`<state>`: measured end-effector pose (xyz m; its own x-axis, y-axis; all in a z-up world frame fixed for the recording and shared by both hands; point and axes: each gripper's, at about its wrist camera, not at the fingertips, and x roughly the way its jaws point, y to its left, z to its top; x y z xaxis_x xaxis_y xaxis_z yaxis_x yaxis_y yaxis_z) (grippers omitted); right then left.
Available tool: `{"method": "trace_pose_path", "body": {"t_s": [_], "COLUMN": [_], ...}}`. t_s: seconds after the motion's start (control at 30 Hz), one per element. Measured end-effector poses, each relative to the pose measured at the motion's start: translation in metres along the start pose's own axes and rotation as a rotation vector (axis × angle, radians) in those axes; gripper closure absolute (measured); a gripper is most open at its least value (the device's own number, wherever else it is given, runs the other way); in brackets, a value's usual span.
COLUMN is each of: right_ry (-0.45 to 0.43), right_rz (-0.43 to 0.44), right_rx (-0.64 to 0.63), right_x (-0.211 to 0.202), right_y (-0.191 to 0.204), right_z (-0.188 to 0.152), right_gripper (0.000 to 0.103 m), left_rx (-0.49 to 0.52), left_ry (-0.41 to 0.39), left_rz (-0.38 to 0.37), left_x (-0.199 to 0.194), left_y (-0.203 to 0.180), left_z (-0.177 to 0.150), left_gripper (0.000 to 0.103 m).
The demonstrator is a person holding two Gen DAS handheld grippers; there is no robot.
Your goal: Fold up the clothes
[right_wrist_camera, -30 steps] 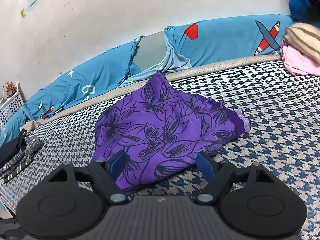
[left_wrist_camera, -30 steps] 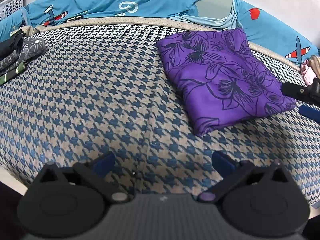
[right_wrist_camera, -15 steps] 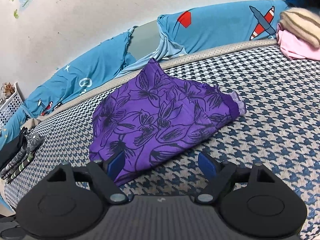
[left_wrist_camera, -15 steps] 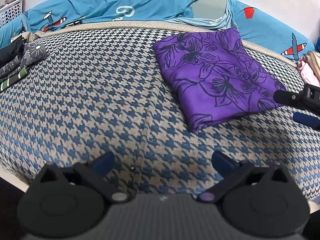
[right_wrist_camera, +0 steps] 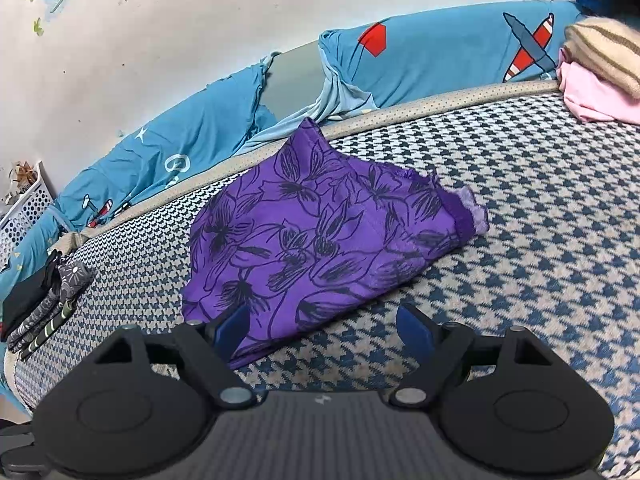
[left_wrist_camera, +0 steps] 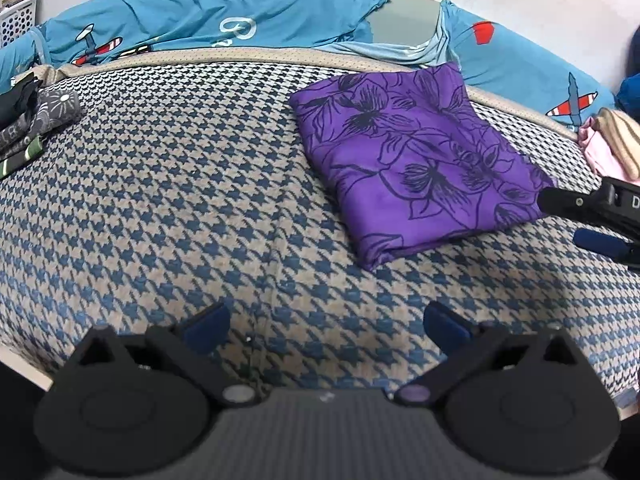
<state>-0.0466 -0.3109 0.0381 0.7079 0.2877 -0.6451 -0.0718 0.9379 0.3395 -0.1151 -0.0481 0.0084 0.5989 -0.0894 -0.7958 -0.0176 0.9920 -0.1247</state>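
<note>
Purple garment (left_wrist_camera: 416,156) lies folded; both tools gape wide, its frilly hem (right_wrist_camera: 474,216) visible only from right.

Little can be read. The blue bedding (left_wrist_camera: 224,12) carries white lettering: in the left wrist view a curly letter like "R" or "B", cut off below; in the right wrist view a round letter like "O" or "Q" (right_wrist_camera: 178,164). The right claw (left_wrist_camera: 592,220) shows a white "D" at the frame's edge. A folded grey garment (left_wrist_camera: 24,128) bears pale characters too blurred to read.
</note>
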Motion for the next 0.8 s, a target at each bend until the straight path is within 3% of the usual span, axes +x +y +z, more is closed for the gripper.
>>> {"method": "trace_pose_path", "body": {"t_s": [0.53,0.8], "right_ry": [0.029,0.066], "right_rz": [-0.047,-0.042], "right_rx": [-0.032,0.098], "right_x": [0.014,0.040], "right_y": [-0.036,-0.062], "right_z": [0.032,0.040], "right_gripper": [0.016,0.015], "left_rx": [-0.016,-0.076], "left_ry": [-0.001,0.013], "left_rz": [-0.067,-0.138], "left_x": [0.023,0.046], "left_y": [0.013,0.028], "left_z": [0.021,0.043], "left_gripper": [0.000,0.000]}}
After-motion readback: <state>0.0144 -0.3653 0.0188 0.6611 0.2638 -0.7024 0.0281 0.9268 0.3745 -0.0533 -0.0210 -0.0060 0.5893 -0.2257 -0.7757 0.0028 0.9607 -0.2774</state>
